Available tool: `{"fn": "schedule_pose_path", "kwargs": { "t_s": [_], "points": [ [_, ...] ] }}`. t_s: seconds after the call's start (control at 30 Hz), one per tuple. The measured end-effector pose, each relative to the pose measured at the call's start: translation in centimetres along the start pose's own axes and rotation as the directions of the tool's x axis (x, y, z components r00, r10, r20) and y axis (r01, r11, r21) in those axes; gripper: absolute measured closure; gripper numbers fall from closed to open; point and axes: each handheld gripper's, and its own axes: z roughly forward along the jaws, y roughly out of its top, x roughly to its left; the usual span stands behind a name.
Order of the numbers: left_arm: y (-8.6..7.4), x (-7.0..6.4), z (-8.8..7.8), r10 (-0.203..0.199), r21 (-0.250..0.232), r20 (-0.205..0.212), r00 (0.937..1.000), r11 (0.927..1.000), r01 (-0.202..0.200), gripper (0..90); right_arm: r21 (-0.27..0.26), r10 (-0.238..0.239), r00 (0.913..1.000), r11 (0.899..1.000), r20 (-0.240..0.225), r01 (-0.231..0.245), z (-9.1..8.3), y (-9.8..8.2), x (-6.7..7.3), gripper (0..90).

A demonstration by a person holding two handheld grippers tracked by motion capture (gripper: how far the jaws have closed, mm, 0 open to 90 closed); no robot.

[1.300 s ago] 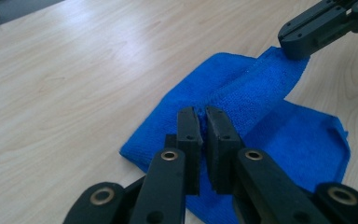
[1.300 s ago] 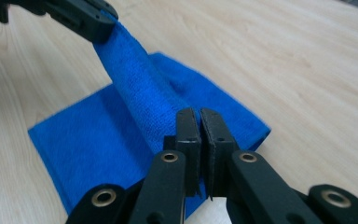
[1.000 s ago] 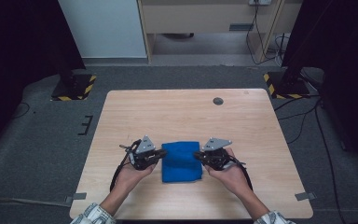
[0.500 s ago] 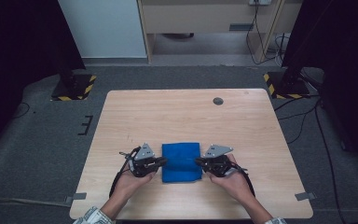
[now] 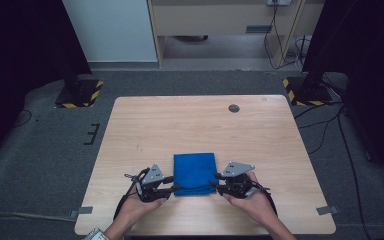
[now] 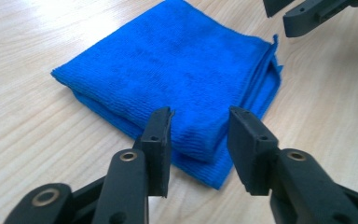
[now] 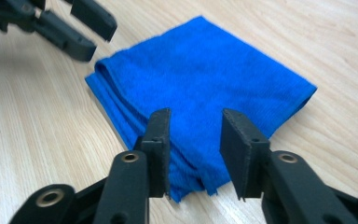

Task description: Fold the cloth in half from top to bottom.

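The cloth (image 5: 195, 173), a blue microfibre square folded into several layers, lies flat on the table (image 5: 200, 125) toward its 6 o'clock edge, about midway across. It looks light, soft and limp: it would sag and unfold if lifted by one layer, and its nap should give the pads good friction, so slipping is less of a worry than catching only part of the stack. The loose edges show at its near corners, in the left gripper view (image 6: 265, 60) and in the right gripper view (image 7: 107, 88), where the layers fan a little; the surer hold, I judge, is at those two near corners, pinching all layers together, one corner per gripper. The left gripper (image 5: 174, 189) sits at the cloth's 7 o'clock corner, pointing toward 3 o'clock and held low and nearly level by the left hand (image 5: 140, 207). Its jaws have just been opening and now stand moderately apart, with the corner between them but neither pad pressing on it (image 6: 196, 135). The right gripper (image 5: 215, 186) mirrors it at the 5 o'clock corner, pointing toward 9 o'clock, cradled by the right hand (image 5: 252, 202). Its jaws have likewise just been opening and stand at a similar gap, straddling the frayed corner with no pad bearing on it (image 7: 191, 149). Both forearms come in from 6 o'clock, angled slightly inward. A small dark disc (image 5: 234, 108) lies well apart, toward 1 o'clock.
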Motion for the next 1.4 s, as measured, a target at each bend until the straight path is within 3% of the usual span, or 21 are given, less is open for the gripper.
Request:
{"fn": "schedule_pose_path", "kwargs": {
  "t_s": [0.17,0.23,0.33,0.47,0.57,0.67,0.83,0.97,1.2,1.4],
  "points": [
    [0.6,-0.1,-0.3,0.016,-0.062,-0.049,0.9987,0.9979,-0.019,57.2,0.006,0.016,0.9993,1.000,0.035,-0.016,0.7,0.3,-0.5,59.7],
    [0.6,0.3,0.2,0.014,-0.046,-0.056,0.9984,0.9988,-0.017,57.8,0.017,0.032,0.9977,0.999,0.060,-0.033,1.3,0.3,-0.9,59.2],
    [0.1,0.4,0.9,0.047,0.025,-0.072,0.9963,0.9987,-0.045,58.0,0.039,0.039,0.9964,0.998,0.075,-0.042,1.9,0.1,-1.2,58.2],
    [-0.3,0.4,0.9,0.071,0.064,-0.079,0.9944,0.9957,-0.066,57.9,0.059,0.032,0.9977,0.998,0.060,-0.035,1.9,-0.3,-0.9,54.9],
    [-0.1,0.6,0.4,0.060,0.029,-0.098,0.9934,0.9979,-0.057,54.9,0.042,0.040,0.9967,0.998,0.070,-0.043,1.7,-0.4,-1.1,48.7],
    [0.2,1.0,0.1,0.044,-0.004,-0.134,0.9899,0.9990,-0.045,45.0,0.006,0.051,0.9934,0.999,0.103,-0.052,1.3,-0.2,-1.6,37.9],
    [0.4,2.3,-0.2,0.005,-0.013,-0.198,0.9802,0.9999,-0.008,27.8,-0.045,0.079,0.9851,0.996,0.153,-0.073,0.9,0.2,-2.8,20.0],
    [0.4,3.6,-1.0,-0.025,-0.026,-0.262,0.9648,0.9995,0.019,17.1,-0.071,0.097,0.9741,0.994,0.204,-0.084,0.0,0.3,-4.0,12.5],
    [-0.3,6.3,-2.1,-0.099,-0.039,-0.323,0.9413,0.9950,0.092,10.7,-0.101,0.169,0.9484,0.984,0.268,-0.147,-1.9,-0.6,-7.4,9.2],
    [-1.0,7.8,-2.5,-0.152,-0.039,-0.338,0.9288,0.9883,0.148,9.8,-0.100,0.225,0.9258,0.974,0.303,-0.204,-2.9,-1.6,-9.7,9.2]
  ]
}}
